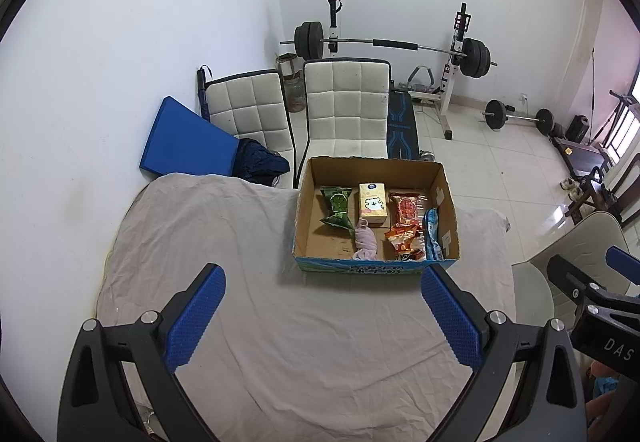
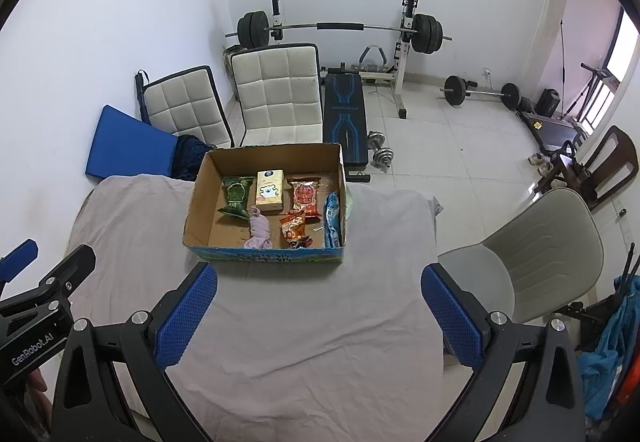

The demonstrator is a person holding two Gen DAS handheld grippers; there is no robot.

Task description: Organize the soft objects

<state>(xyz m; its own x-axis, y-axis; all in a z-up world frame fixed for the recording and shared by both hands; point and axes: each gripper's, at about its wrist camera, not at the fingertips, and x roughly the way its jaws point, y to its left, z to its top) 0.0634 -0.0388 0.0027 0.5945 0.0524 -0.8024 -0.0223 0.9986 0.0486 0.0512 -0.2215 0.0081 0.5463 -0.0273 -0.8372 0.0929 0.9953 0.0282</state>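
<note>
An open cardboard box (image 1: 446, 202) (image 2: 198, 198) stands on a table covered with a grey cloth (image 1: 240, 242) (image 2: 300, 302). Inside lie a green snack bag (image 1: 337, 207) (image 2: 236, 196), a yellow tissue pack (image 1: 373, 204) (image 2: 270, 190), a red snack bag (image 1: 407, 208) (image 2: 306, 196), an orange snack bag (image 1: 404, 238) (image 2: 294, 228), a blue packet (image 1: 433, 234) (image 2: 332, 220) and a pink cloth (image 1: 366, 242) (image 2: 259, 232). My left gripper (image 1: 322, 318) is open and empty, above the cloth in front of the box. My right gripper (image 2: 320, 316) is open and empty there too.
Two white padded chairs (image 1: 346, 110) (image 2: 276, 94) and a blue mat (image 1: 184, 140) stand behind the table. A barbell rack (image 1: 392, 46) and loose weights stand on the tiled floor. A grey chair (image 2: 536, 250) stands at the table's right.
</note>
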